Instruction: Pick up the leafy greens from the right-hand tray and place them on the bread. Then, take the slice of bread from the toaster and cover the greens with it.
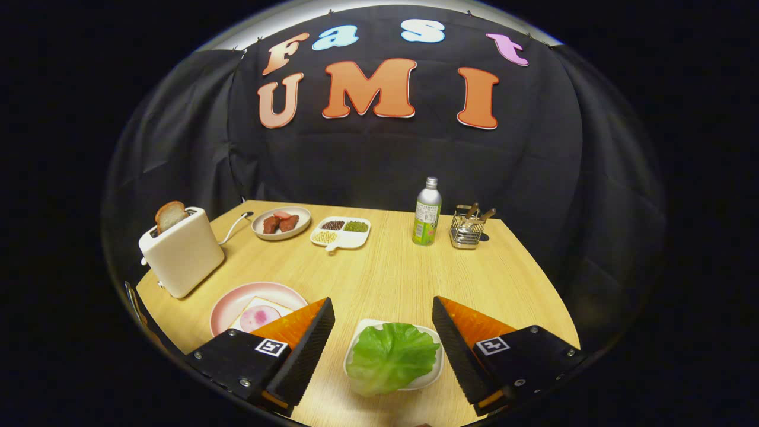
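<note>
Gripper (383, 329) fingers spread wide apart, angled forward and down, nothing clamped between them.

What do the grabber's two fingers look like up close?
The gripper has two wedge-shaped fingers that taper toward the tips. Their inner faces are ribbed like tiny ridges. Each finger sits on a dark block held with small silver screws, and each block carries a little square black-and-white marker.
</note>
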Available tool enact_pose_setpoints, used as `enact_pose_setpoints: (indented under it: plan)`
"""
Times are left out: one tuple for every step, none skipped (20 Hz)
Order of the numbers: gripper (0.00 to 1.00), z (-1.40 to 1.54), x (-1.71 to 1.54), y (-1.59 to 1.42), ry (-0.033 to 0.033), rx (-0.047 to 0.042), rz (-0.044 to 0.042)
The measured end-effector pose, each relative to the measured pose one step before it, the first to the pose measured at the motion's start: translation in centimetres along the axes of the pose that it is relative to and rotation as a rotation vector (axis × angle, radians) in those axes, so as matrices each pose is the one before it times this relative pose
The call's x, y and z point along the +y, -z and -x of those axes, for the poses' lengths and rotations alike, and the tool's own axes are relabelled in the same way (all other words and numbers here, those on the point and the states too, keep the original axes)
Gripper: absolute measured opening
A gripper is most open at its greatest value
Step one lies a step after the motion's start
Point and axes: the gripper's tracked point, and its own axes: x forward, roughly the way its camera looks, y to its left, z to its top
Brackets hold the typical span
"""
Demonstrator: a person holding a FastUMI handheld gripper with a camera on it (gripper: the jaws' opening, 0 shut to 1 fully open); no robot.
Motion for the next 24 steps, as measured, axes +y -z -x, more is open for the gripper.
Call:
enact_pose_setpoints:
  plan:
    - [0.99,-0.192,-0.024,0.526,-0.00755,0.03755,-0.01671]
    - [0.99,-0.345,0.223,0.616,-0.01913,0.04177,-0.02706]
    - [0.99,-0.298,0.276,0.539,-0.01981,0.03952,-0.03546]
    - [0.99,-0.477,0.114,0.297,-0.01493,0.02973,-0.02557]
    - [0.99,-0.463,-0.025,0.575,-0.00490,0.03223,-0.00627]
    - [0.99,-0.328,-0.017,0.858,-0.00108,0.03029,0.00636]
    - [0.99,-0.357,-0.023,0.644,-0.00224,0.02953,0.00609]
    - [0.99,-0.334,-0.033,0.507,0.00253,0.02257,-0.00272]
    - [1.00,-0.349,-0.037,0.721,0.00368,0.03230,0.00807]
    - [0.99,-0.340,-0.011,0.833,0.00419,0.03196,0.01201]
    - [0.99,-0.290,-0.021,0.467,0.00097,0.02720,0.01422]
    - [0.99,-0.268,0.008,0.487,0.00073,0.02582,0.00651]
    - [1.00,-0.353,-0.106,0.293,0.00468,0.02411,-0.00577]
    - [1.00,-0.470,-0.186,0.327,0.00502,0.01928,-0.00688]
    - [1.00,-0.431,-0.253,0.113,0.01186,0.01199,-0.00512]
    - [0.99,-0.488,-0.149,0.376,0.00709,0.01317,0.00125]
    - [0.99,-0.395,-0.116,0.346,0.00606,0.01795,0.00125]
    - [0.99,-0.388,-0.125,0.308,0.00777,0.01377,-0.00312]
    - [1.00,-0.310,-0.141,0.169,0.01016,0.01090,-0.00064]
    - [1.00,-0.412,-0.227,0.192,0.01256,0.00642,0.00066]
    - [0.99,-0.333,-0.281,0.129,0.01087,0.00764,0.00124]
    - [0.97,-0.312,-0.064,0.225,0.00521,0.00889,-0.00342]
    - [0.96,-0.327,-0.048,0.335,0.00164,0.01473,-0.00544]
    - [0.94,-0.375,-0.095,0.363,0.00405,0.01594,-0.00524]
